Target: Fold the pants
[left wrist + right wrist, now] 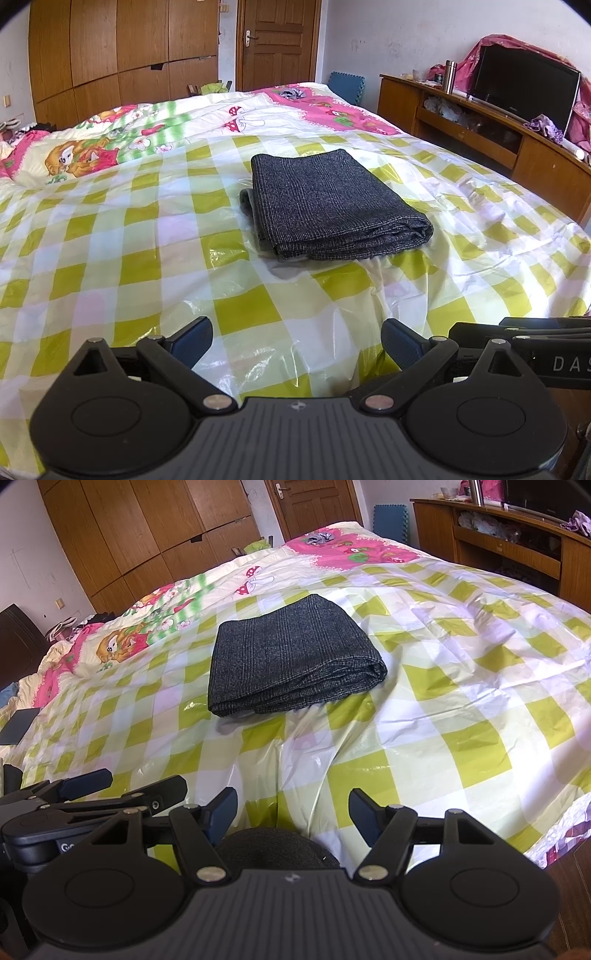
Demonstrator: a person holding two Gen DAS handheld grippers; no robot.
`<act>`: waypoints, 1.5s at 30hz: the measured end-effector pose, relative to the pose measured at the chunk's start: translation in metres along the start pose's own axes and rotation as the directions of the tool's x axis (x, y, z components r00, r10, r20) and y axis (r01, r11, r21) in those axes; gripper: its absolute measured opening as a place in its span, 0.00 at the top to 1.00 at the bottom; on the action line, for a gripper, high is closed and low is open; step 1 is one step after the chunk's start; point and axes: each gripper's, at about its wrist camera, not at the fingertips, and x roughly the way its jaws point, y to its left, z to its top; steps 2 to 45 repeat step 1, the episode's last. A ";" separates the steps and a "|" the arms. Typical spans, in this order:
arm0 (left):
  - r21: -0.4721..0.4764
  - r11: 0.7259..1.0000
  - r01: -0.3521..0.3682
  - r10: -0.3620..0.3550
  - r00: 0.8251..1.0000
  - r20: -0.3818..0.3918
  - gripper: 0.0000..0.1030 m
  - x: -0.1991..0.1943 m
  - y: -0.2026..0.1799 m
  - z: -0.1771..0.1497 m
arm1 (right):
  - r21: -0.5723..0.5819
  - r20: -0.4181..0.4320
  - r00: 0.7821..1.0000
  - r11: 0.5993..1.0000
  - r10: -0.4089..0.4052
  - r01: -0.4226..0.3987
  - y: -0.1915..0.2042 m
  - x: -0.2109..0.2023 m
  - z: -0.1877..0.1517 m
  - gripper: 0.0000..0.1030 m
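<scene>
The dark grey pants [332,206] lie folded into a compact stack near the middle of the bed, on a yellow-and-white checked plastic sheet [147,258]. Well apart from them, at the near edge, the left gripper [297,341] and the right gripper [293,808] both stand with jaws spread, holding nothing. A wooden wardrobe [122,48] stands beyond the far side.

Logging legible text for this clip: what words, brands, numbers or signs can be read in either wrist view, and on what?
"DAS", white letters cut off at the frame edge, on the black right gripper seen in the left wrist view.
A partial white logo on the black left gripper in the right wrist view: unreadable.
Brand mark on the black flat television: too small to read.
The folded dark grey checked pants carry no visible text.
</scene>
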 end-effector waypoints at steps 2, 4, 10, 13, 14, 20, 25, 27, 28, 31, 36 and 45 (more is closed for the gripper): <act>0.000 1.000 0.000 0.000 1.000 -0.001 0.00 0.000 0.001 0.000 | 0.000 0.000 1.000 1.000 0.001 -0.001 0.000 0.000 0.000 0.34; 0.000 1.000 0.000 0.000 1.000 -0.001 0.00 0.000 0.001 0.000 | 0.000 0.000 1.000 1.000 0.001 -0.001 0.000 0.000 0.000 0.34; 0.000 1.000 0.000 0.000 1.000 -0.001 0.00 0.000 0.001 0.000 | 0.000 0.000 1.000 1.000 0.001 -0.001 0.000 0.000 0.000 0.34; 0.000 1.000 0.000 0.000 1.000 -0.001 0.00 0.000 0.001 0.000 | 0.000 0.000 1.000 1.000 0.001 -0.001 0.000 0.000 0.000 0.34; 0.000 1.000 0.000 0.000 1.000 -0.001 0.00 0.000 0.001 0.000 | 0.000 0.000 1.000 1.000 0.001 -0.001 0.000 0.000 0.000 0.34; 0.000 1.000 0.000 0.000 1.000 -0.001 0.00 0.000 0.001 0.000 | 0.000 0.000 1.000 1.000 0.001 -0.001 0.000 0.000 0.000 0.34; 0.000 1.000 0.000 0.000 1.000 -0.001 0.00 0.000 0.001 0.000 | 0.000 0.000 1.000 1.000 0.001 -0.001 0.000 0.000 0.000 0.34; 0.000 1.000 0.000 0.000 1.000 -0.001 0.00 0.000 0.001 0.000 | 0.000 0.000 1.000 1.000 0.001 -0.001 0.000 0.000 0.000 0.34; 0.000 1.000 0.000 0.000 1.000 -0.001 0.00 0.000 0.001 0.000 | 0.000 0.000 1.000 1.000 0.001 -0.001 0.000 0.000 0.000 0.34; 0.000 1.000 0.000 0.000 1.000 -0.001 0.00 0.000 0.001 0.000 | 0.000 0.000 1.000 1.000 0.001 -0.001 0.000 0.000 0.000 0.34; 0.000 1.000 0.000 0.000 1.000 -0.001 0.00 0.000 0.001 0.000 | 0.000 0.000 1.000 1.000 0.001 -0.001 0.000 0.000 0.000 0.34; 0.000 1.000 0.000 0.000 1.000 -0.001 0.00 0.000 0.001 0.000 | 0.000 0.000 1.000 1.000 0.001 -0.001 0.000 0.000 0.000 0.34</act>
